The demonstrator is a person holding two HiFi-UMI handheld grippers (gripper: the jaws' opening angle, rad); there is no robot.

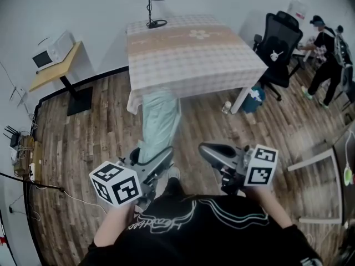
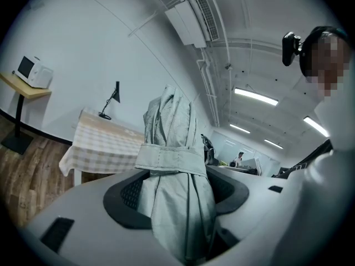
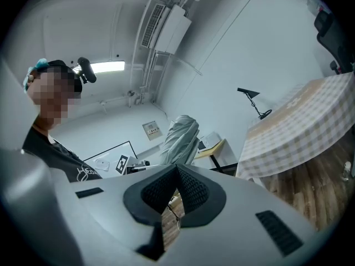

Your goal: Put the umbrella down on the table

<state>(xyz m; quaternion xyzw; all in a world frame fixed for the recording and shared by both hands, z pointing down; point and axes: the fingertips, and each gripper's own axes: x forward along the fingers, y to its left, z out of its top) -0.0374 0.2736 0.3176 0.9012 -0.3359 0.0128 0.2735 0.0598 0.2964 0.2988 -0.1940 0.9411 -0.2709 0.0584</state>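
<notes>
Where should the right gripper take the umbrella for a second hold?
Probably on the umbrella past its strap, coming from the right side: it sticks out long beyond the left gripper, which clamps it just behind the strap.

An office-like workroom: swivel office chair (image 1: 280, 40), microwave (image 1: 52, 50) on a side desk (image 1: 55, 71), ceiling strip lights (image 2: 255, 97).
</notes>
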